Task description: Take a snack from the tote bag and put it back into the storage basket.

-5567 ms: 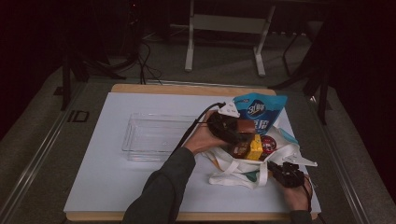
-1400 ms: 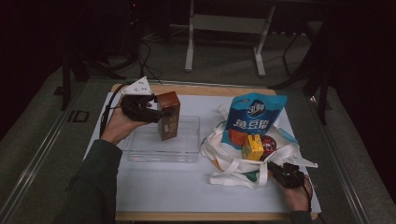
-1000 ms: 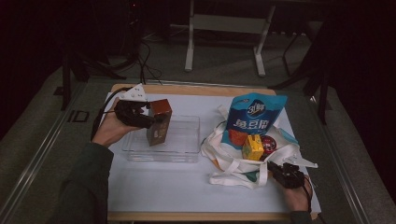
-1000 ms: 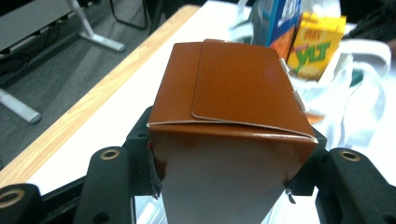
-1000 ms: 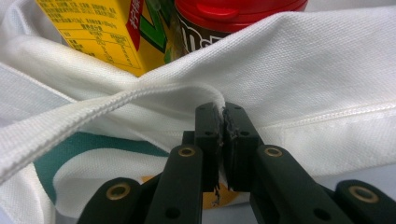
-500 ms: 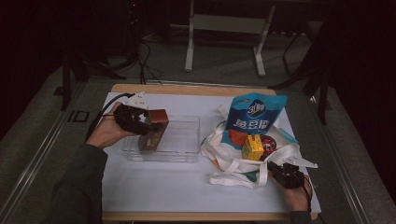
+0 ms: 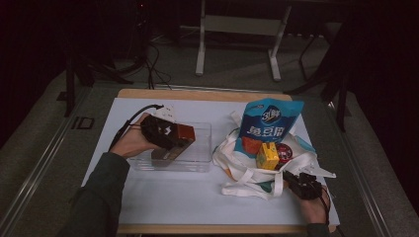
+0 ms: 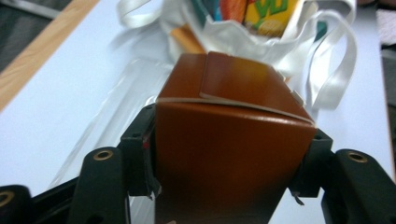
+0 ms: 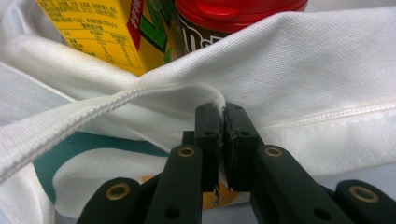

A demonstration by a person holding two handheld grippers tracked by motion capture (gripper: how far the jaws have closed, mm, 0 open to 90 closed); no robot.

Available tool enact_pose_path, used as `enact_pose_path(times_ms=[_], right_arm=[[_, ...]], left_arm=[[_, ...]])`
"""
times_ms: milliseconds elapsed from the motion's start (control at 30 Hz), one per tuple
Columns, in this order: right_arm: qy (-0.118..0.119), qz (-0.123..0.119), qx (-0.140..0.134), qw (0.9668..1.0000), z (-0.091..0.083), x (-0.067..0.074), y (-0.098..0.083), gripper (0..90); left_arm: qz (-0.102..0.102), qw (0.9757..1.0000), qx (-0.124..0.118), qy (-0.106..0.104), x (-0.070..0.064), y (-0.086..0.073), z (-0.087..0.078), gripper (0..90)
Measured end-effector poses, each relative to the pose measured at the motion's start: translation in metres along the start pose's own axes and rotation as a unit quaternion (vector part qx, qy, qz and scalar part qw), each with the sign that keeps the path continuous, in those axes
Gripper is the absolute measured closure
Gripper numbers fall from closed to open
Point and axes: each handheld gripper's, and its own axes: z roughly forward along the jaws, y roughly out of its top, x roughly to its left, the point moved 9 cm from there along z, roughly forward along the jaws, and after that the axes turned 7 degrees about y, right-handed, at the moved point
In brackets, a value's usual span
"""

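Your left gripper (image 7: 165, 136) has the brown carton (image 7: 179, 139) between its fingers (image 8: 140, 158), lying tilted over the clear tray (image 7: 200, 158); the fingers have just been easing apart, yet the left gripper view shows both pads against the carton's sides, so it is held. The carton's lower end sits inside the tray, toward the tray's left half; whether it touches the tray floor you cannot tell. The tray rests on the white counter (image 7: 188, 197), and everything else lies to the tray's right: the white tote bag (image 7: 247, 173) just beside it, with the blue pouch (image 7: 267, 126) standing at the bag's far side, and the yellow juice box (image 7: 267, 157) and red-lidded jar (image 7: 284, 152) in its mouth. Your right gripper (image 7: 302, 185) is at the bag's near right corner, its fingers (image 9: 205, 135) closed tight on the bag's strap (image 9: 116, 105).
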Motion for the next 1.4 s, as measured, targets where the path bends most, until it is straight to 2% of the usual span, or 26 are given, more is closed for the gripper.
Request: enact_pose_path(times_ms=[133, 333, 467, 633, 833, 933, 1033, 1100, 1300, 1400], right_arm=[[0.002, 0.000, -0.001, 1.0000, 0.000, 0.000, 0.000, 84.2], [0.002, -0.001, -0.002, 1.0000, 0.000, 0.000, 0.000, 84.2], [0.001, -0.001, -0.002, 1.0000, 0.000, 0.000, 0.000, 84.2], [0.002, -0.001, -0.002, 1.0000, 0.000, 0.000, 0.000, 84.2], [0.001, -0.001, -0.002, 1.0000, 0.000, 0.000, 0.000, 84.2], [0.001, -0.001, -0.002, 1.0000, 0.000, 0.000, 0.000, 84.1], [0.001, -0.001, -0.002, 1.0000, 0.000, 0.000, 0.000, 84.1], [0.001, -0.001, -0.002, 1.0000, 0.000, 0.000, 0.000, 84.2], [0.001, -0.001, -0.002, 1.0000, 0.000, 0.000, 0.000, 84.2], [0.002, -0.001, -0.002, 1.0000, 0.000, 0.000, 0.000, 84.2]], left_arm=[[-0.013, 0.9998, 0.007, -0.013, -0.006, 0.006, 0.022, 38.1], [-0.006, 0.9987, 0.037, -0.034, -0.022, 0.011, 0.048, 36.5], [0.001, 0.9980, 0.052, -0.037, -0.027, 0.009, 0.058, 35.5], [-0.007, 0.9971, 0.064, -0.040, -0.029, 0.003, 0.063, 33.9], [-0.013, 0.9972, 0.068, -0.029, -0.027, -0.002, 0.063, 33.6], [-0.005, 0.9968, 0.077, -0.024, -0.028, -0.004, 0.063, 33.3], [0.001, 0.9965, 0.083, -0.008, -0.027, -0.006, 0.063, 33.4], [-0.003, 0.9966, 0.081, -0.012, -0.028, -0.006, 0.063, 33.2], [0.001, 0.9960, 0.087, -0.020, -0.032, -0.007, 0.066, 31.8], [0.004, 0.9964, 0.084, -0.012, -0.034, -0.006, 0.069, 31.1]])
